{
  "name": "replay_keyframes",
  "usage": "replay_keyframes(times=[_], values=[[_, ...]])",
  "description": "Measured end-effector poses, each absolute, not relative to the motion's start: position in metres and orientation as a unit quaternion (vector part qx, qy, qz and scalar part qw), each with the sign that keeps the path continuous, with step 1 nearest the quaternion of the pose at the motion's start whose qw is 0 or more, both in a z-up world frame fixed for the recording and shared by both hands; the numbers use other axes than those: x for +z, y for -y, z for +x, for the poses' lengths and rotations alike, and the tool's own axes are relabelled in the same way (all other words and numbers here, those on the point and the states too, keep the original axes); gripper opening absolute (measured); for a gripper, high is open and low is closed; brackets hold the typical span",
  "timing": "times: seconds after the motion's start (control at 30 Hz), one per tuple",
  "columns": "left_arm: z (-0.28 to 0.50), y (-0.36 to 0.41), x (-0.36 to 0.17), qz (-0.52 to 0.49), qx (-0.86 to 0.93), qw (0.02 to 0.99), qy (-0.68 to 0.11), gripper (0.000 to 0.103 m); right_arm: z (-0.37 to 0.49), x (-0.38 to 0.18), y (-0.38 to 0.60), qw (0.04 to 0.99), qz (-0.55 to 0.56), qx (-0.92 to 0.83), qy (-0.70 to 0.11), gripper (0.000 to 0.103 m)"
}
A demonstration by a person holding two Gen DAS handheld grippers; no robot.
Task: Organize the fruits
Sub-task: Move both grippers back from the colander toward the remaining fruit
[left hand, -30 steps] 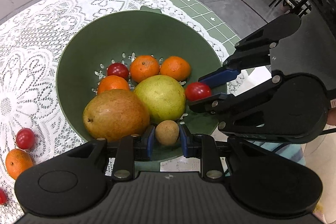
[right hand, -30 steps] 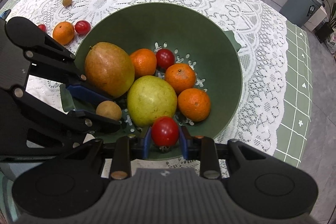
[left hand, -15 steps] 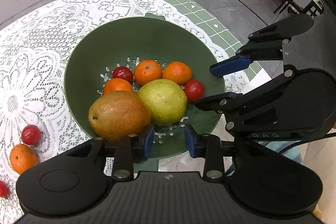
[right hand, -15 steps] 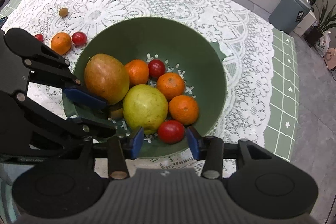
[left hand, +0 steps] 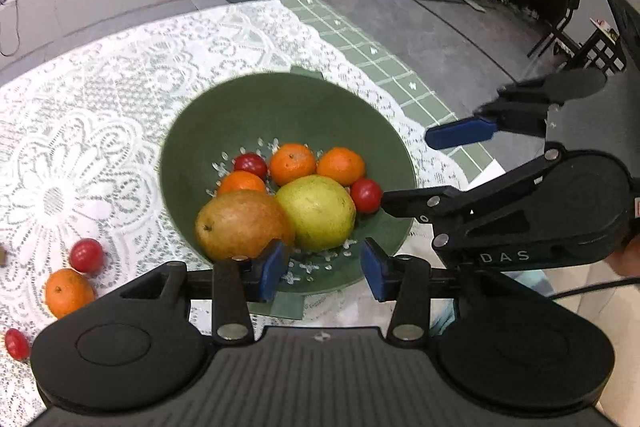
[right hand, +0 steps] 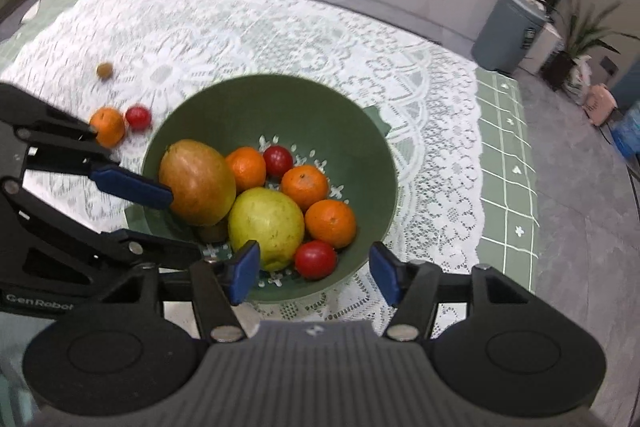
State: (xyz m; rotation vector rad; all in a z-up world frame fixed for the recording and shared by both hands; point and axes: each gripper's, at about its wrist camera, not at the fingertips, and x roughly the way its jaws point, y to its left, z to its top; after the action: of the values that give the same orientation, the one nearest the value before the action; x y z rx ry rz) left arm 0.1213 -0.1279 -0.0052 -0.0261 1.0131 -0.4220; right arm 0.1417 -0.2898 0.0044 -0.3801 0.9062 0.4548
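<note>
- The loose fruits on the lace cloth (right hand: 280, 39) remain to be picked: a mandarin (right hand: 106, 126), a cherry tomato (right hand: 138, 116) touching it, and a small brown fruit (right hand: 104, 70) further away, all at about 10 o'clock from the bowl.
- My judgement: the tomato is smooth, soft and easy to crush, so take it lightly across the middle. The mandarin is firmer and gives a bit; it can roll.
- The green bowl (right hand: 320, 107) holds a mango (right hand: 197, 181), a pear (right hand: 266, 223), three mandarins and two tomatoes.
- The left gripper (left hand: 323, 267) and the right gripper (right hand: 314, 271) are opening; nothing is between the jaws.
</note>
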Motion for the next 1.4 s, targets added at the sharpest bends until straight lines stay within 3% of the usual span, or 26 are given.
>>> replay_keyframes(times=[0.6,1.4], values=[[0.082,0.086,0.029,0.049,-0.153,0.91,-0.382,0.059,0.084,-0.011,0.277,0.919,0.094,0.161,-0.348,0.07],[0.015,-0.032,-0.007,-0.026,-0.019,0.938,-0.346,0.06,0.018,-0.043,0.172,0.941,0.029,0.216,-0.257,0.072]])
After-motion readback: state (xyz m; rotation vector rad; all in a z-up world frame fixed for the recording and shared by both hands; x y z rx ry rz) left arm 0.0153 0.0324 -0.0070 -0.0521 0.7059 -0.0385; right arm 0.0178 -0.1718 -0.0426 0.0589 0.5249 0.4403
